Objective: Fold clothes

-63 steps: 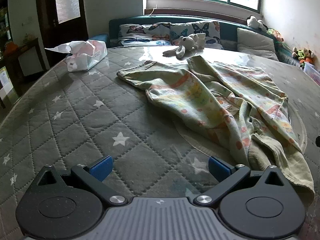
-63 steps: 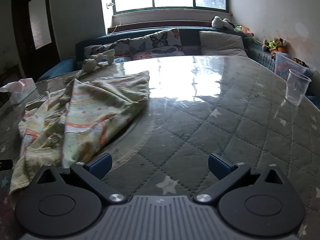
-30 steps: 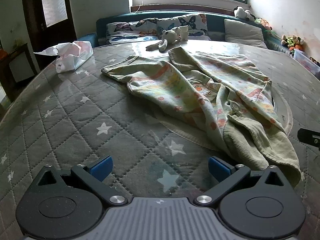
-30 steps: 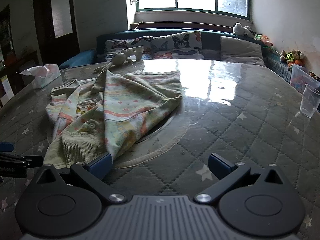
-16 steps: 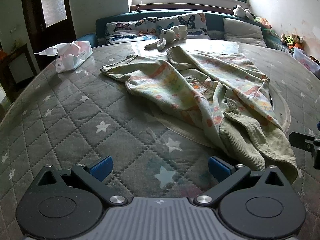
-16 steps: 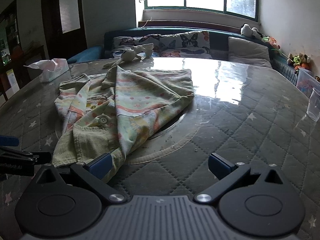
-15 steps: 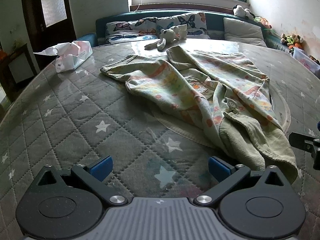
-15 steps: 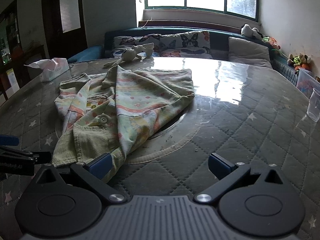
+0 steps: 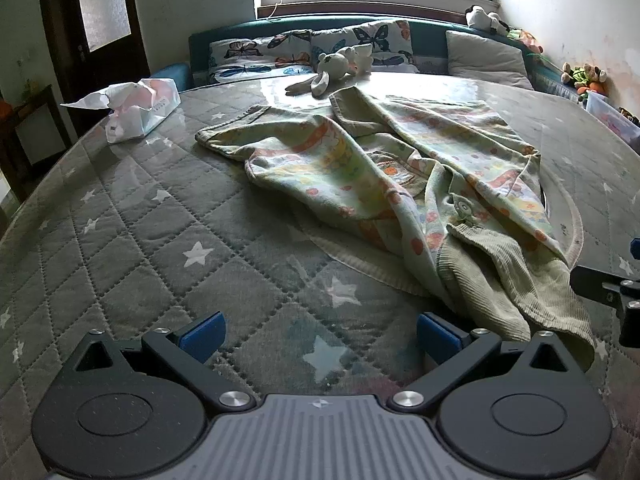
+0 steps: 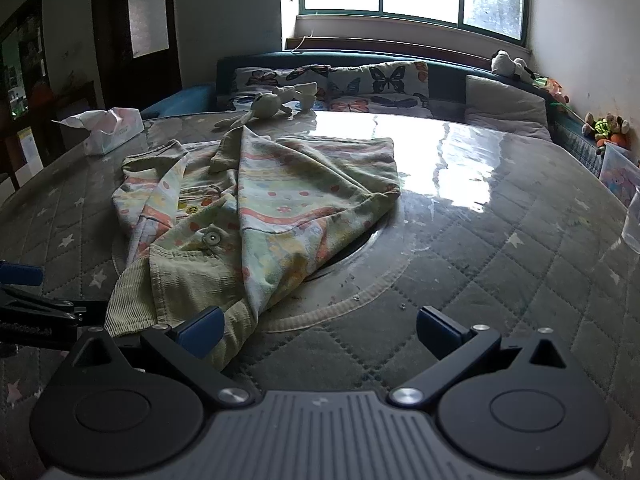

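Note:
A crumpled pale green garment (image 9: 404, 176) with coloured print and a ribbed corduroy-like hem lies on the grey star-quilted table (image 9: 168, 216). It also shows in the right wrist view (image 10: 264, 208). My left gripper (image 9: 320, 334) is open and empty, just left of the garment's near hem. My right gripper (image 10: 318, 330) is open and empty; its left finger sits at the garment's near hem edge. Each gripper shows at the edge of the other's view.
A tissue pack (image 9: 138, 106) sits at the far left. A plush rabbit (image 9: 336, 66) lies at the table's far edge before a sofa with butterfly cushions (image 9: 304, 50). A clear plastic cup (image 10: 633, 220) stands at the right edge.
Both grippers have moved in toward the garment's near hem, so the garment looks larger and closer in both views. The jaws stay open. The garment has not moved.

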